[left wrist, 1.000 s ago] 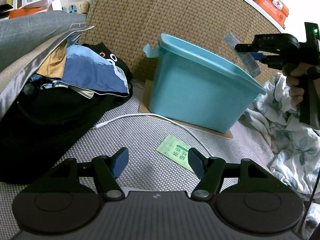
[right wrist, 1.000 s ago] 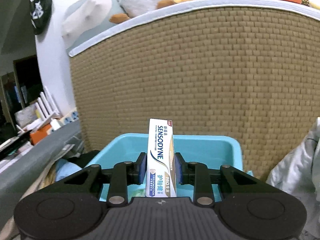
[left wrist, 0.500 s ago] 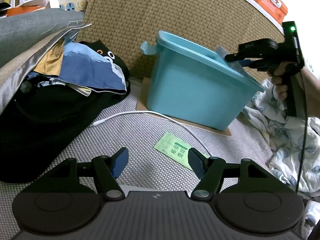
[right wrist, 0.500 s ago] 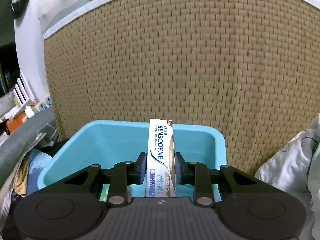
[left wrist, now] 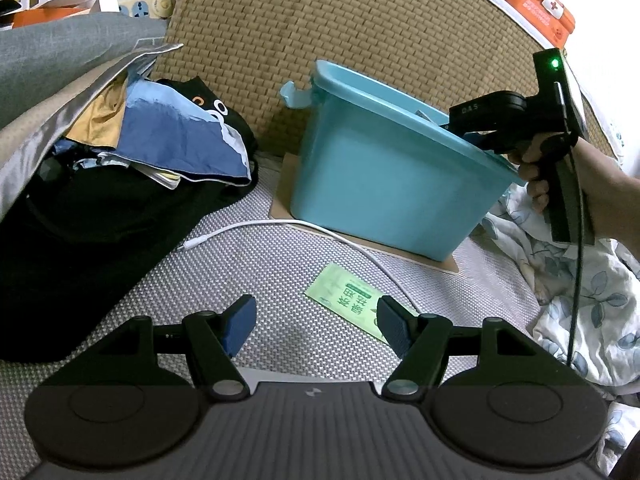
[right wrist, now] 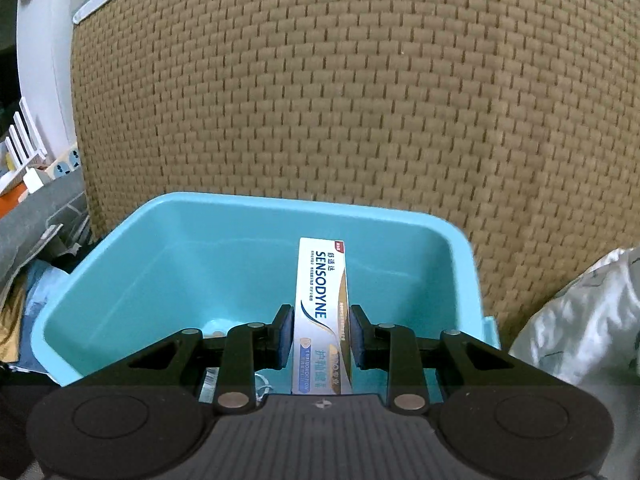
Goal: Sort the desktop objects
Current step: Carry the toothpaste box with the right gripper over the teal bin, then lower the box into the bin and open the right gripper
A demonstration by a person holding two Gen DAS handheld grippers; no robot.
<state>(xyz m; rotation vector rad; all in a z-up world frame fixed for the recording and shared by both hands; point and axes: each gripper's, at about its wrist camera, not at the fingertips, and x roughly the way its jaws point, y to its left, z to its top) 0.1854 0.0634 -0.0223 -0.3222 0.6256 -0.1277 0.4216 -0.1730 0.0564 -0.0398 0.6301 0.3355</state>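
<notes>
Left hand-held gripper [left wrist: 314,322]: jaws apart, nothing between them, low over the woven mat [left wrist: 256,264]. Green packet [left wrist: 348,306] lies flat on the mat just ahead of it, partly behind its right finger; white cable [left wrist: 280,226] runs between packet and bin. Clothes pile [left wrist: 132,148] far left.

Bin [left wrist: 384,176], teal, against the wicker headboard [right wrist: 360,100].

Right hand-held gripper [right wrist: 322,334]: clamped on the toothpaste box [right wrist: 322,300], box upright, its top end over the bin's inside, above the floor.

Step, as judged: drop the box in the bin. Doing it well: get the box fully past the near rim, lower it, tip it flat, then open. Releasing while upright risks it leaning on the wall or the rim. Packet looks next.
</notes>
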